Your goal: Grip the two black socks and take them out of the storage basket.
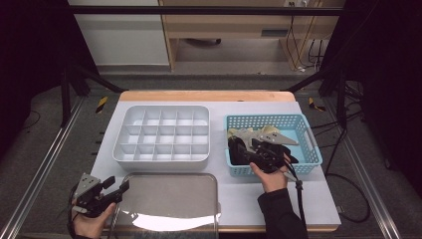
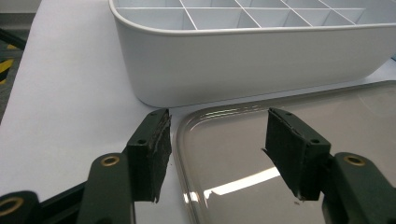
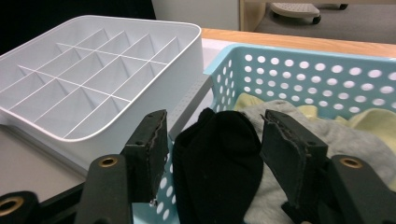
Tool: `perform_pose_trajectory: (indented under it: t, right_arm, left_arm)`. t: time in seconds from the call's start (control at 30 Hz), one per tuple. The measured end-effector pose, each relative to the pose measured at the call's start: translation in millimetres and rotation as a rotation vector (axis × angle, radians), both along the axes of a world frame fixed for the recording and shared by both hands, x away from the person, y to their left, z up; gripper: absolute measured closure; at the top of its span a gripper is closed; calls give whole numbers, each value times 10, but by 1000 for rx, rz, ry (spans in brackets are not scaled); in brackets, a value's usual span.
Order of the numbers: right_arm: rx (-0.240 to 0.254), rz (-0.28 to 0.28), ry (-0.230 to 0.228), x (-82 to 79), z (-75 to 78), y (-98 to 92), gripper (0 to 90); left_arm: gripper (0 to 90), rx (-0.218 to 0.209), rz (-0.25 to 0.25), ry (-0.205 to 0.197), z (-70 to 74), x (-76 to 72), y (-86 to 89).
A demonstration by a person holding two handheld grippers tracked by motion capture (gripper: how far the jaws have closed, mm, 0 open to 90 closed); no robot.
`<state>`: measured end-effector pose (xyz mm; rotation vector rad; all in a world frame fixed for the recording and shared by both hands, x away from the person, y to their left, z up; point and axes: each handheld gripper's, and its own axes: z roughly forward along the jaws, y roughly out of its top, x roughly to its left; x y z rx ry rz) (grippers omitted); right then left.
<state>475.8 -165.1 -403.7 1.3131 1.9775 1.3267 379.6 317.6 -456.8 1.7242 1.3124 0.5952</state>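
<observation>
Spread right gripper point(image 3: 212, 140) straddles soft black sock point(image 3: 217, 163); perforated turquoise basket point(image 3: 299, 70) behind.

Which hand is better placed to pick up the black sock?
Right: its claw stands open at the sock in the basket. The left claw hovers over the tray.
</observation>
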Motion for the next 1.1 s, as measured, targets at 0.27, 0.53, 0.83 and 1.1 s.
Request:
perform_pose_trajectory:
  t: [0.27, 0.53, 0.83, 1.1]
  right_arm:
    - [-56, 23, 48, 117, -91, 121, 470]
    - [-103, 21, 82, 163, -164, 183, 500]
    - [-137, 31, 134, 236, -272, 277, 546]
    - [-106, 25, 176, 261, -255, 257, 804]
  left_arm:
    - [396, 0, 3, 5, -10, 8, 11]
    - [398, 1, 2, 11, -15, 14, 8]
    - [399, -1, 1, 15, -21, 20, 13]
    - [400, -2, 2, 19, -25, 20, 15]
